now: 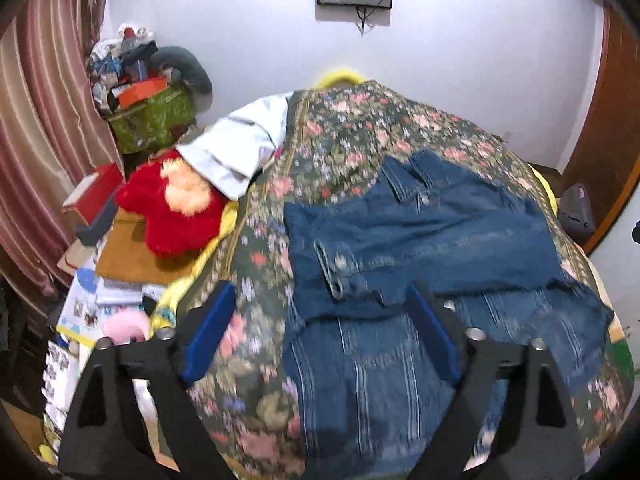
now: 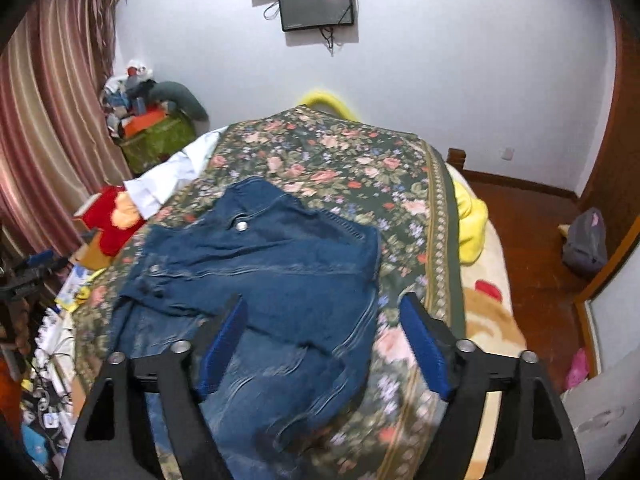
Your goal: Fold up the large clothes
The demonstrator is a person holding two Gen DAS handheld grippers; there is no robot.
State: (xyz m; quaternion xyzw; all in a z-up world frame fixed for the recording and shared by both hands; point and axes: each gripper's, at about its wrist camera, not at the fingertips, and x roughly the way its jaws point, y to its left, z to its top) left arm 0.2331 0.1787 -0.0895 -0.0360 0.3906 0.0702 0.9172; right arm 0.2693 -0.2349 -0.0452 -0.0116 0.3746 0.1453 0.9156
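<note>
Denim jacket (image 1: 420,240), blue: laid on the floral bedspread (image 1: 340,128) toward the bed's near edge, upper part already doubled over the lower; further folds are judged outstanding. Left gripper (image 1: 320,340) and right gripper (image 2: 320,348): both spread wide above it, nothing pinched. No brand, label or writing is legible; wall screen lettering is too small.
</note>
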